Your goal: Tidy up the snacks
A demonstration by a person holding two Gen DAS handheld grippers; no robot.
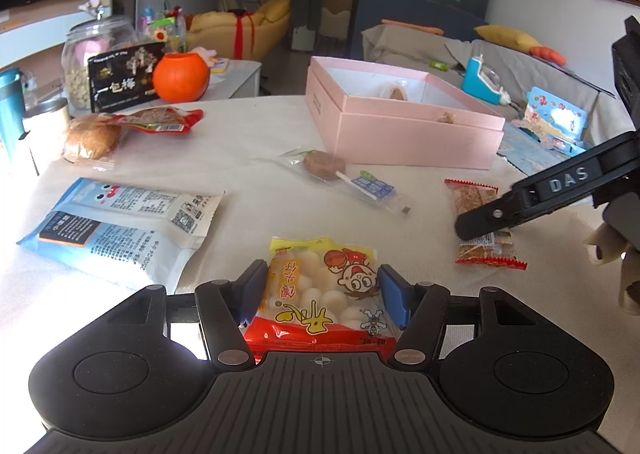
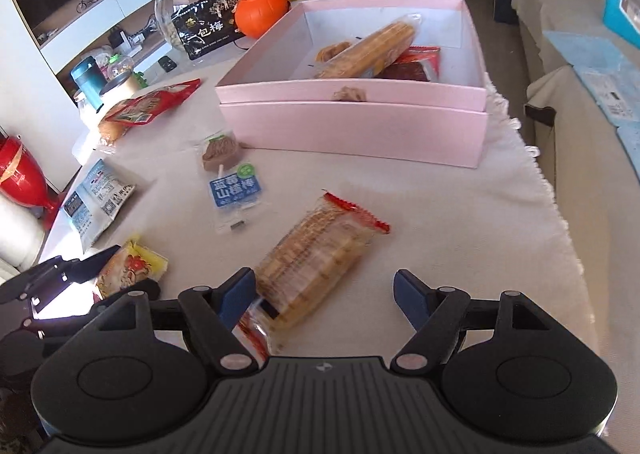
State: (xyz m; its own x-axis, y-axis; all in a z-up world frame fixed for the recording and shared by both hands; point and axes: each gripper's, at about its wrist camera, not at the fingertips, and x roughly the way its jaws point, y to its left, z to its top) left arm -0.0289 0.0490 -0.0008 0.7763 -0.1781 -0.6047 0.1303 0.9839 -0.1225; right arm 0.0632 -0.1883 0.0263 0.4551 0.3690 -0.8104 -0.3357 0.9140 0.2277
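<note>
Left tool (image 1: pixel 322 292) pinches a yellow-and-red puff packet (image 1: pixel 320 294) at the counter's near edge; a blue bag (image 1: pixel 120 230) lies beside it, a lollipop (image 1: pixel 340 174) ahead. Right tool (image 2: pixel 324 294) stands spread around a cracker packet (image 2: pixel 316 258), the lollipop (image 2: pixel 228 170) before the pink box (image 2: pixel 352 130) at the far edge.

L gripper (image 1: pixel 322 294) was low over table, pads (image 1: pixel 394 300) closed in on a packet. R gripper (image 2: pixel 324 294) had jaws wide apart, angled down.
</note>
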